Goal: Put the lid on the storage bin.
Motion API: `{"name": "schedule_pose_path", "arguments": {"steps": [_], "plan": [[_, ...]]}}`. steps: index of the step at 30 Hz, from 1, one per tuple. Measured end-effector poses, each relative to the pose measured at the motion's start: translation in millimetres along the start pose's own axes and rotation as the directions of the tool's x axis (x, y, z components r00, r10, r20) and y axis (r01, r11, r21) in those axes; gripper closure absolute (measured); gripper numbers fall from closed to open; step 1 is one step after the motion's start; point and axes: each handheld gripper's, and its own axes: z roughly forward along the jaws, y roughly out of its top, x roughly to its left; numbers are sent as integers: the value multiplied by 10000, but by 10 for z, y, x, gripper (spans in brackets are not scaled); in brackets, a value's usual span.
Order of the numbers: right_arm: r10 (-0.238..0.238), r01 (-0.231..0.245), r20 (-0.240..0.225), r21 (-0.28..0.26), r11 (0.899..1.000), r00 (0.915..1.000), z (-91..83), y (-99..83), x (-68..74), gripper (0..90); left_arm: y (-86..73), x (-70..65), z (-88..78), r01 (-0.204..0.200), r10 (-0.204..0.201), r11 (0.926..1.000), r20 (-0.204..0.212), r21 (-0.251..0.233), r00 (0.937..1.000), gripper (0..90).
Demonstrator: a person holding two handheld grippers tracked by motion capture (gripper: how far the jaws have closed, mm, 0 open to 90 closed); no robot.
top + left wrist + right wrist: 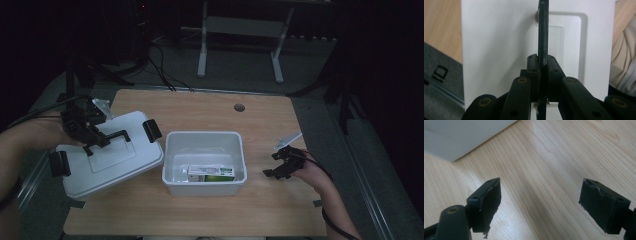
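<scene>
While the left gripper (95, 136) clamps the lid's (107, 152) black handle (543, 32), holding it left of the open bin (204, 141), 1 carton (211, 174) lies inside; closing seemingly remains. Right gripper (281, 165), jaws apart, idles right of it.

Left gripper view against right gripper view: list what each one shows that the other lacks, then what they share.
Left gripper view alone: the left gripper shut on the black handle of the white lid, dark floor beside the table's edge, and pale cloth at the right edge.

Right gripper view alone: the right gripper open and holding nothing, with a corner of the white bin beyond it.

Both: light wooden tabletop and a pair of black jaws rising from the bottom.
</scene>
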Motion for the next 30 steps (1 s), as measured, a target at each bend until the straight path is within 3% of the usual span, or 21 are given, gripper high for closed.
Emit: {"name": "schedule_pose_path", "arguments": {"steps": [2, 15, 19, 26, 30], "plan": [[7, -7, 2, -2, 10000, 10000, 2, -5, -3, 171, 92, -44, -35, -210, 209, 9995, -28, -221, 9998, 837], [-1, 1, -55, -19, 10000, 10000, 30, -29, 8, 171, 593, -228, 1, -1389, 1391, 9902, 131, -141, 9902, 836], [25, -25, -76, -35, 10000, 10000, 28, -39, 12, 171, 746, -292, 19, -1656, 1664, 9857, 232, -320, 9858, 836], [43, -44, -104, -63, 10000, 9999, 23, -55, 30, 171, 1027, -389, 54, -2313, 2333, 9714, 345, -533, 9718, 836], [40, -41, -98, -95, 9999, 9999, 15, -62, 28, 171, 1162, -436, 88, -2440, 2472, 9673, 414, -692, 9681, 836]]}}
